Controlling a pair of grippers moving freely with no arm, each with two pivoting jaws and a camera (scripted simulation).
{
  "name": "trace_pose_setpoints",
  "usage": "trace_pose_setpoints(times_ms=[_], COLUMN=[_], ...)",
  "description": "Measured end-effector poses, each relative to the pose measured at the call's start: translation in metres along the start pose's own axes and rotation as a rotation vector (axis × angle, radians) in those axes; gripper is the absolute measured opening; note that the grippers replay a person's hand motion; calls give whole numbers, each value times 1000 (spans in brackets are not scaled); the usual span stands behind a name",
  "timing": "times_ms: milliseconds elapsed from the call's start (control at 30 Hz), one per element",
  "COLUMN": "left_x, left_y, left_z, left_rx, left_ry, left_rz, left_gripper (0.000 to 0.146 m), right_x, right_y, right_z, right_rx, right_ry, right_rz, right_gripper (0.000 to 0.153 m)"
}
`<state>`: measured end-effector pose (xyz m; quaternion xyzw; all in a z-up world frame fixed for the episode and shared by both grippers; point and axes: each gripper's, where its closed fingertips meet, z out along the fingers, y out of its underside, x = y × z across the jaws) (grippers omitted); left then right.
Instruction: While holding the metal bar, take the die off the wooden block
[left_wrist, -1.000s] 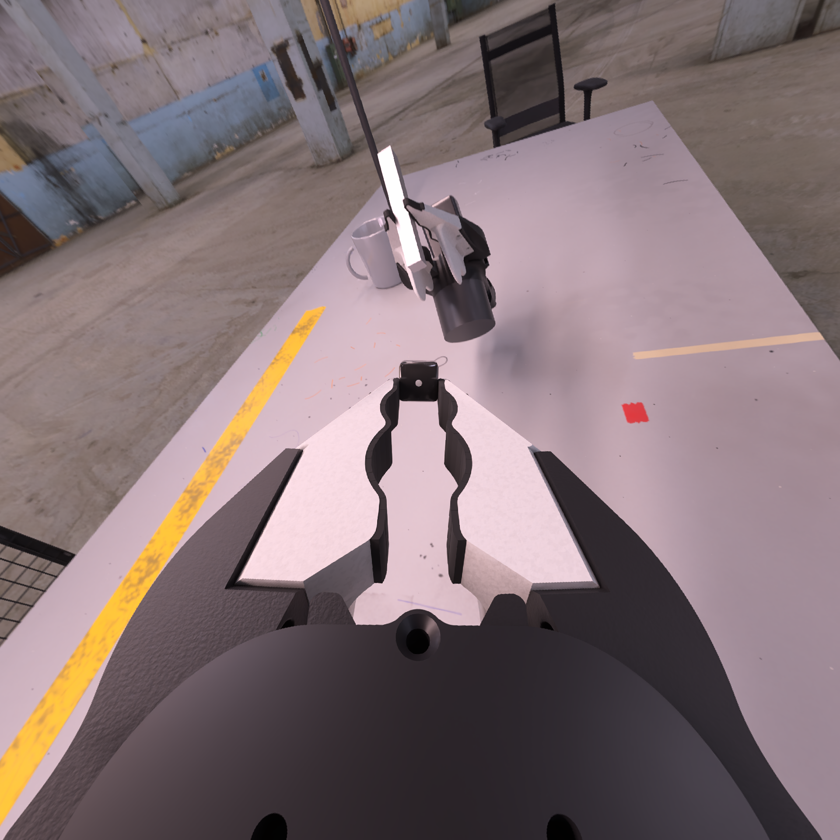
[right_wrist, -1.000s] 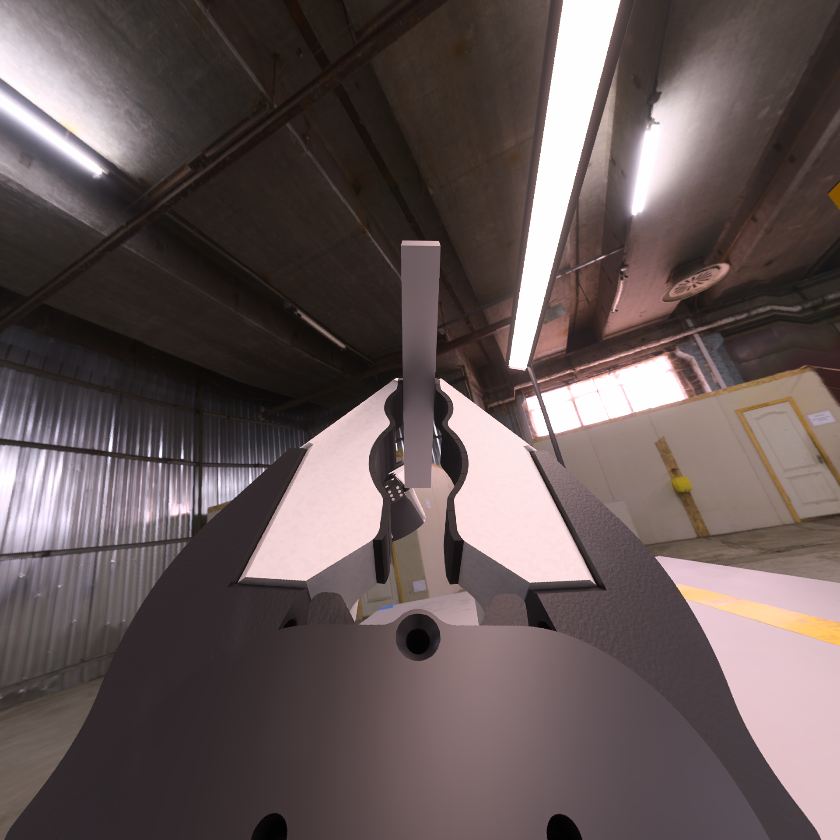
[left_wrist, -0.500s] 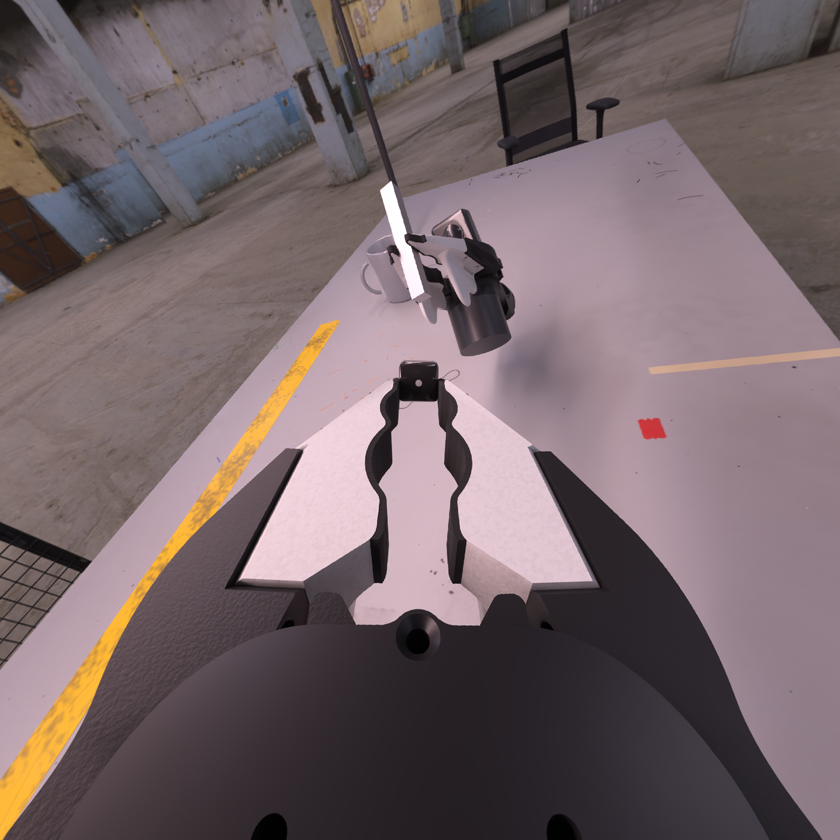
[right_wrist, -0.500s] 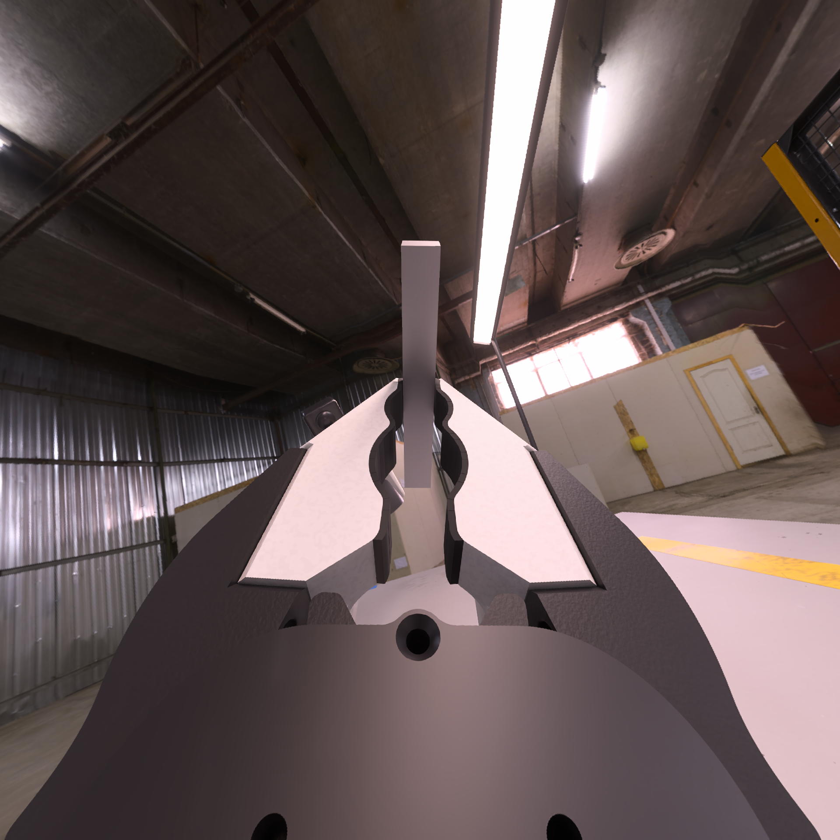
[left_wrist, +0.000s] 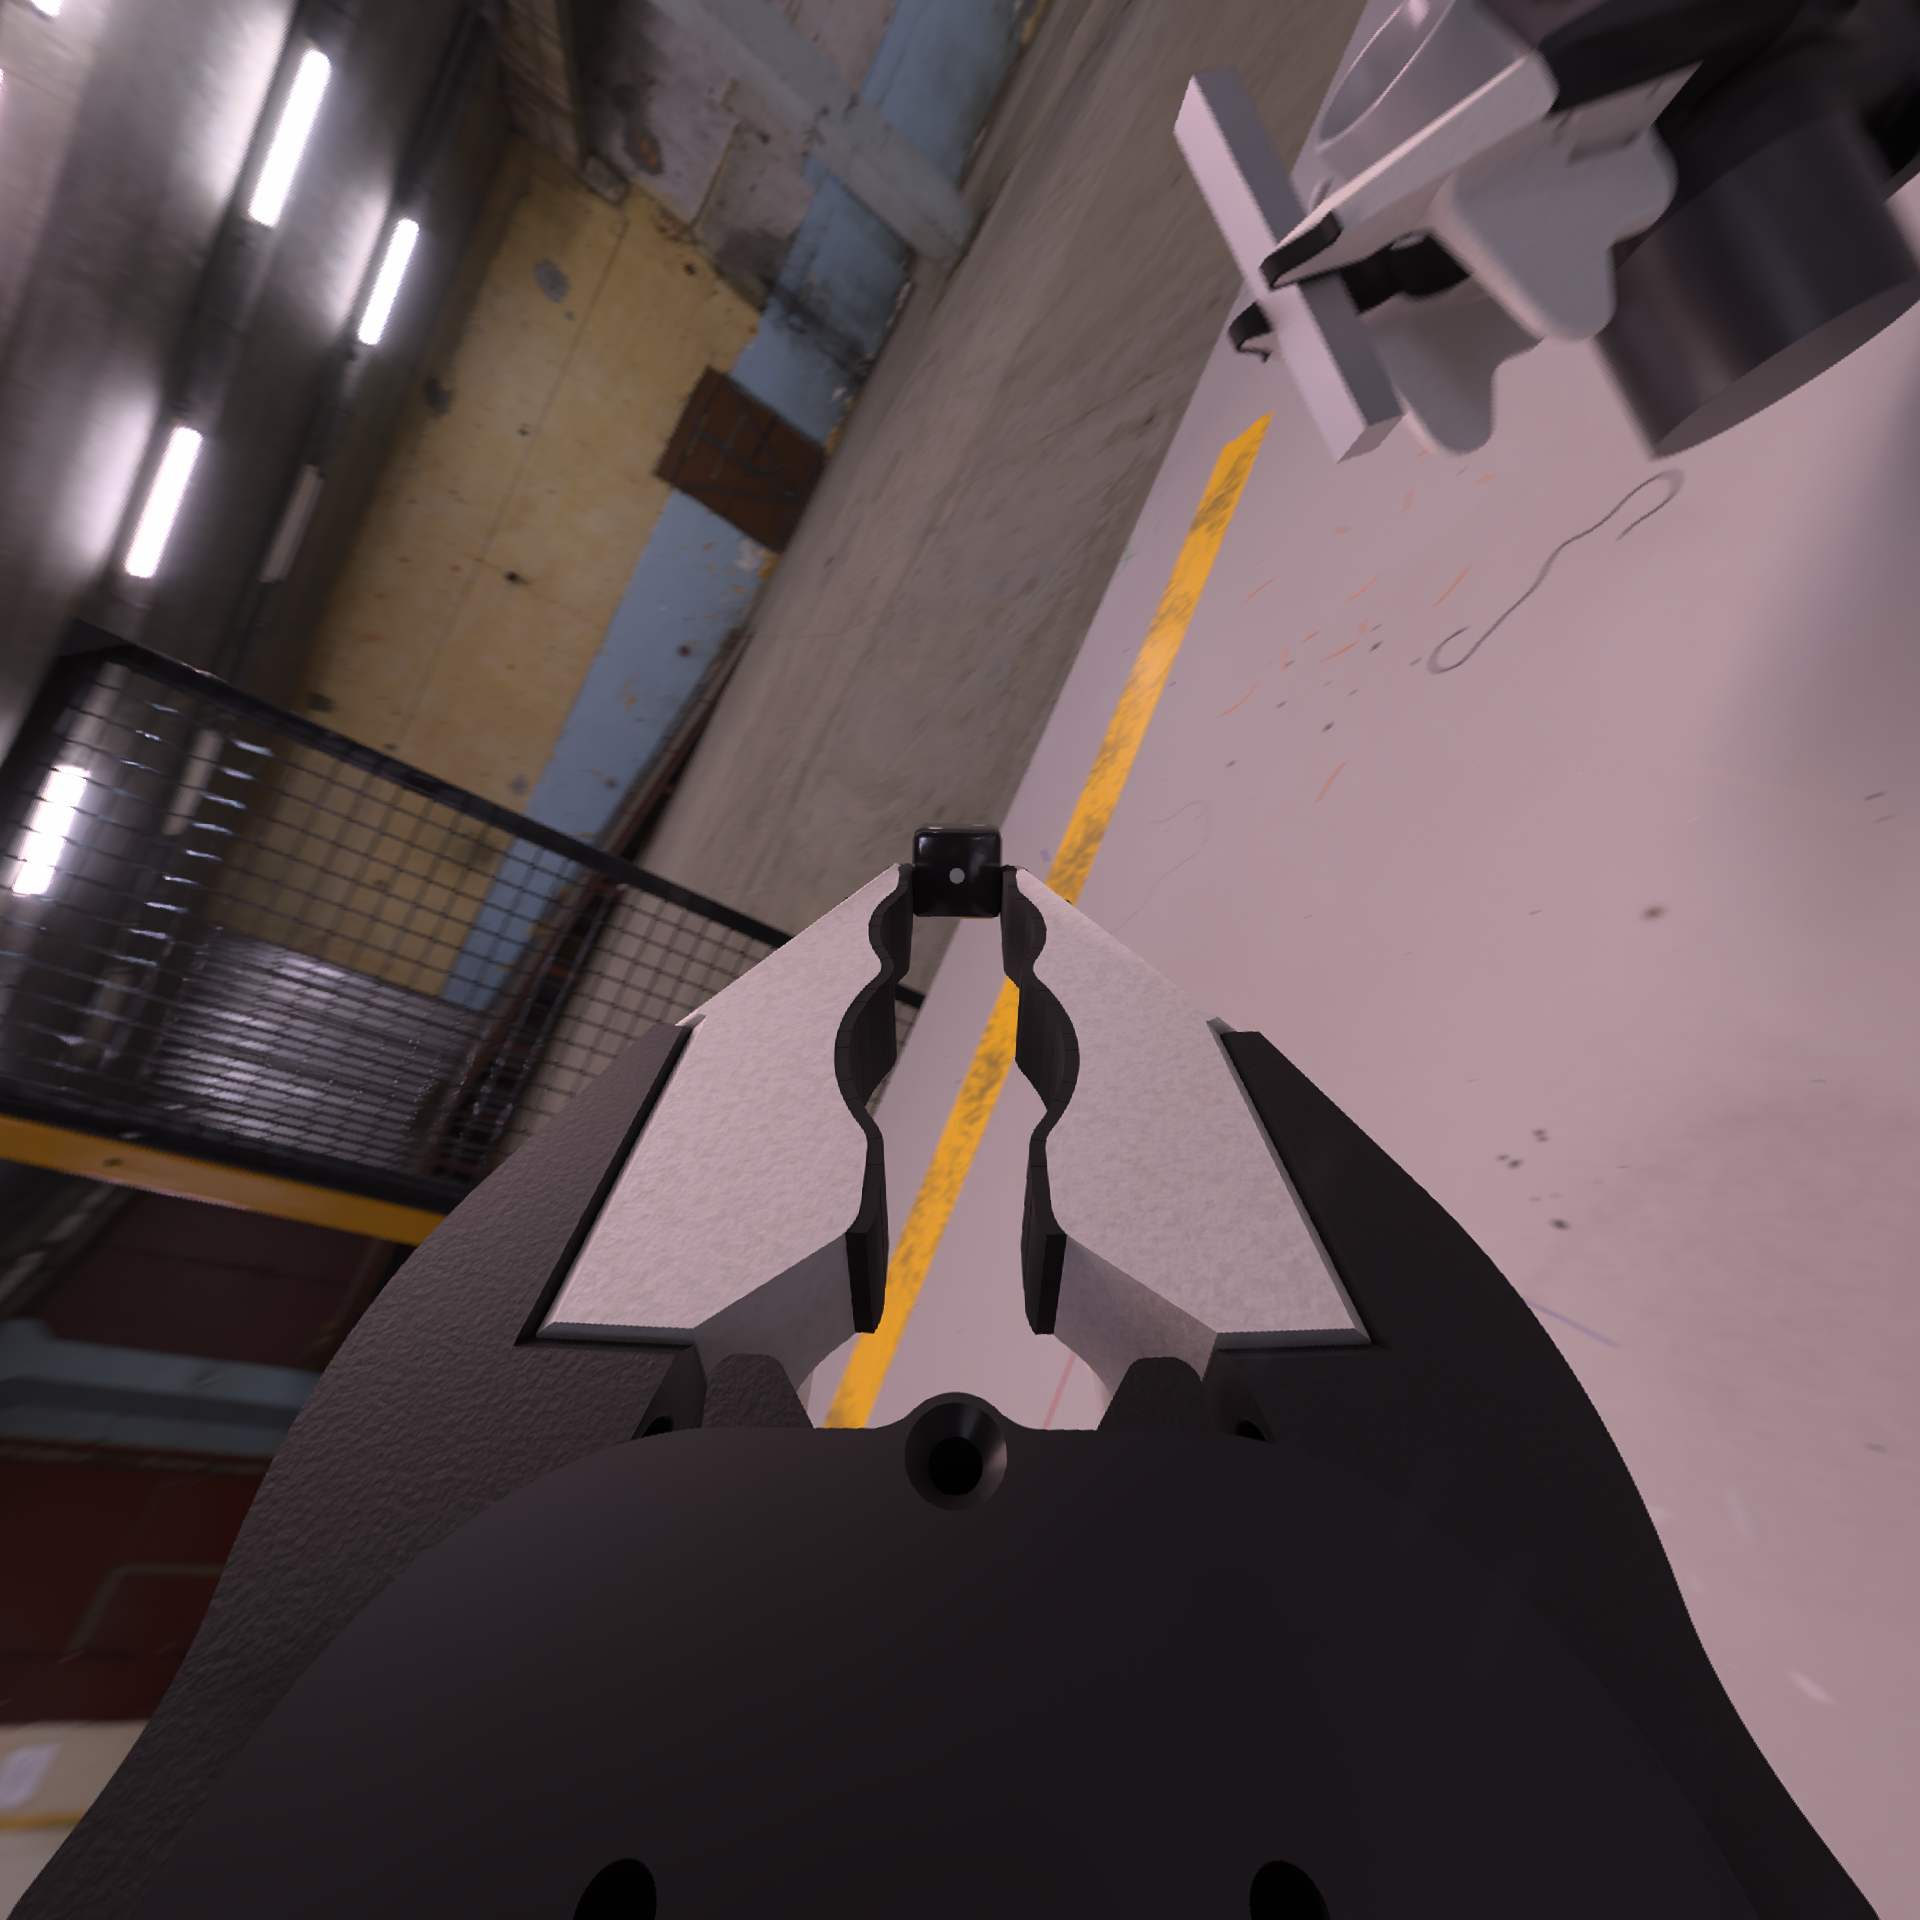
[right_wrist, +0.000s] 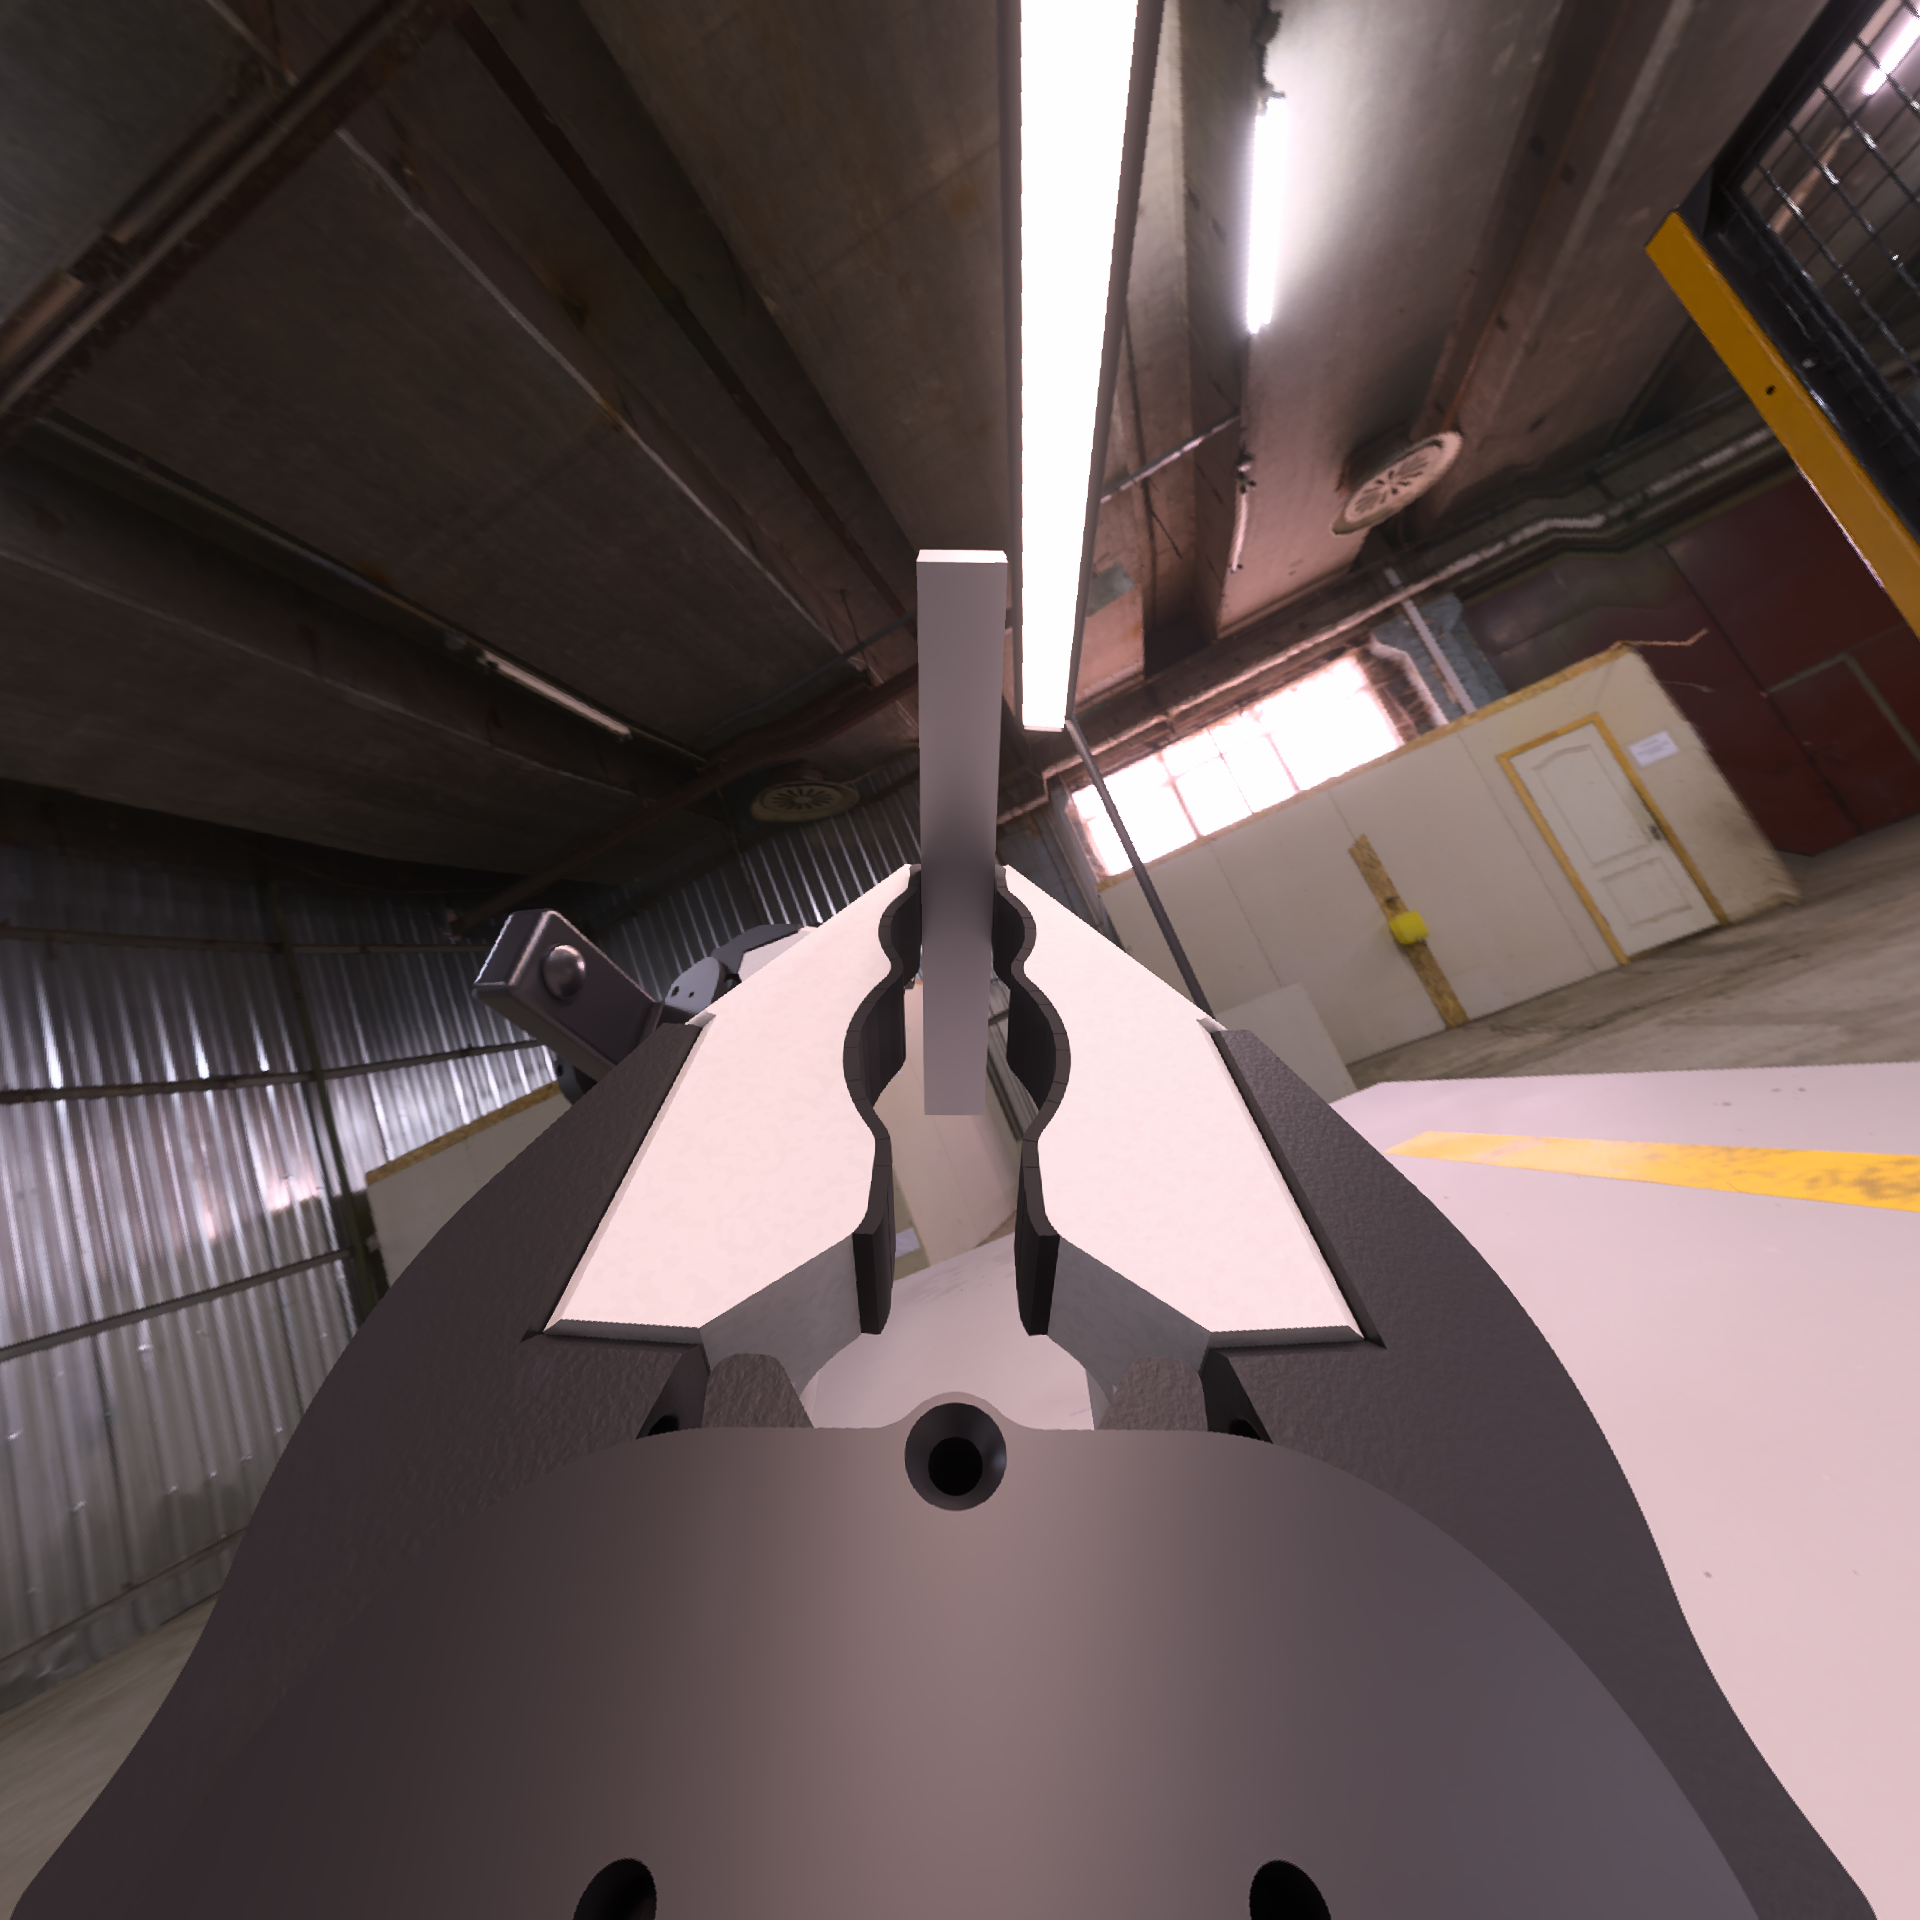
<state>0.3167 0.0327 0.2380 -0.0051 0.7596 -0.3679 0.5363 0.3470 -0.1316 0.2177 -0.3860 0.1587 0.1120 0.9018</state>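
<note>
My left gripper (left_wrist: 956, 885) is shut on a small black die (left_wrist: 954, 860) with a white pip, pinched at the very fingertips and held in the air over the white table's (left_wrist: 1558, 987) edge. My right gripper (right_wrist: 961, 888) is shut on a flat grey metal bar (right_wrist: 961, 790) that stands up between its fingers toward the ceiling. In the left wrist view the right gripper (left_wrist: 1475, 197) and its bar (left_wrist: 1273, 265) hang close at the upper right. Part of the left gripper (right_wrist: 561, 987) shows at the left of the right wrist view. No wooden block is in view.
A yellow stripe (left_wrist: 1143, 675) runs along the table near its edge. A black wire-mesh fence (left_wrist: 312, 883) stands on the concrete floor beyond. The table (right_wrist: 1662, 1403) lies low to the right in the right wrist view.
My left gripper has rolled and swung left with the die, ending close under the right gripper. The mug and chair left its view. The right view turned, bringing the left gripper into sight.
</note>
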Motion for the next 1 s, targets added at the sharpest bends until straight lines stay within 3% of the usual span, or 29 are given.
trace_pose_setpoints(times_ms=[133, 300, 467, 567, 767, 900, 1000], left_x=[-7, -20, -28, -35, -38, -12, 9], left_y=[9, 11, 20, 34, 66, 71, 72], left_z=[4, -9, -22, -24, -17, 6, 27], left_rx=[-26, -13, -45, -89, -111, -158, -263], left_ry=[-69, -176, -216, -245, -264, -231, -194], left_rz=[30, 27, 25, 30, -54, -52, 53], left_gripper=[16, 16, 16, 16, 16, 16, 16], right_x=[2, -13, -8, 4, 43, 34, 26], right_y=[-1, -21, -25, -26, -25, -4, 24], right_z=[-1, -9, -12, -13, -19, 1, 19], right_rx=[2, 143, 158, 132, -93, -180, -236], right_ry=[20, -134, -117, -31, 408, 470, 431], right_rz=[-1, 63, 69, 44, -229, -278, -188], right_gripper=[12, 12, 12, 12, 12, 12, 12])
